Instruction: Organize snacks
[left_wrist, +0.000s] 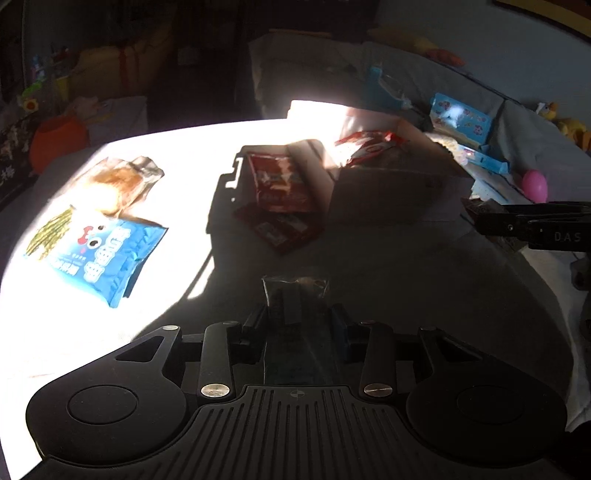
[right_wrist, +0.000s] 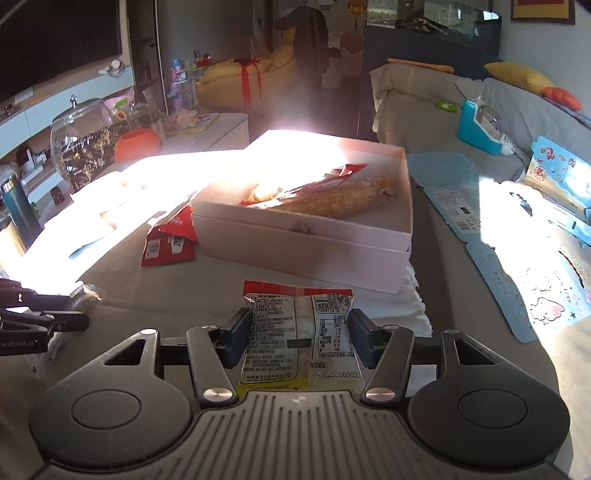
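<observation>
Right gripper (right_wrist: 300, 332): pinching a white-and-red snack packet (right_wrist: 299, 332), just short of the white box (right_wrist: 303, 240) holding a corn packet (right_wrist: 332, 201). Left gripper (left_wrist: 298, 325): clamped on a dark clear packet (left_wrist: 295, 291); blue snack bag (left_wrist: 107, 254) lies on the table (left_wrist: 406, 258)

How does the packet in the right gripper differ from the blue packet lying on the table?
The white-and-red packet is clamped between the right gripper fingers with its printed back showing; the blue packet lies flat on the table, untouched, cartoon face up. The white-and-red packet sits in shade close to the open box; the blue packet lies in glaring sun, further out on the table from the box. Both are sealed snack packets still outside the box.
</observation>
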